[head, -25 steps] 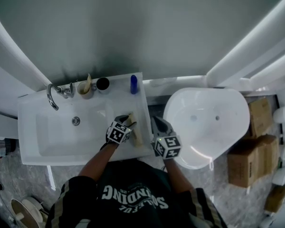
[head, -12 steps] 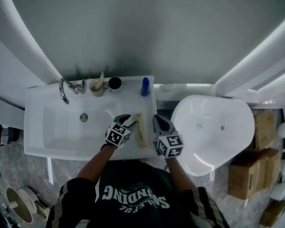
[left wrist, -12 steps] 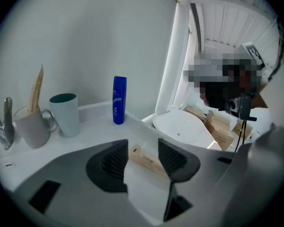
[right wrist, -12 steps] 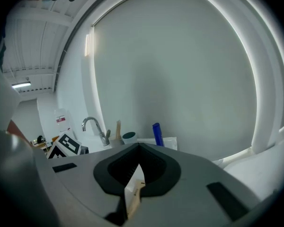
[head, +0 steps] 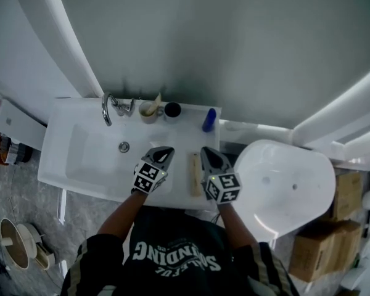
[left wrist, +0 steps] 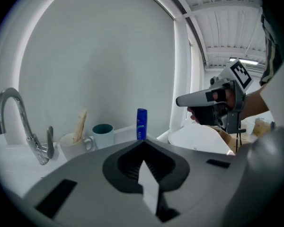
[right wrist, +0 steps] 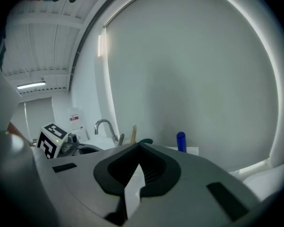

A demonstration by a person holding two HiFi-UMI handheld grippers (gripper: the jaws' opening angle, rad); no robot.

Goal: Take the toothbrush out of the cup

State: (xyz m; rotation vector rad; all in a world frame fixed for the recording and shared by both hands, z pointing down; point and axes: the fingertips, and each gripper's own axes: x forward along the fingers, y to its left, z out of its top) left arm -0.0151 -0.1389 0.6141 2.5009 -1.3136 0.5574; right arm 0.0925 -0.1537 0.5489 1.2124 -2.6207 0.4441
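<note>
Left gripper (head: 163, 153) and right gripper (head: 208, 153) have lifted off the toothbrush (head: 195, 174) lying on the sink (head: 80, 165) rim; left fingers have just closed on nothing; right fingers are together, empty; removal seems done, only retreat remains.

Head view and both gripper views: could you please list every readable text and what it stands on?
"NDING", upside down, rest unclear: print on the person's shirt.
Red-and-white label on the white container: too blurred to read.
No readable text on the blue bottle.
</note>
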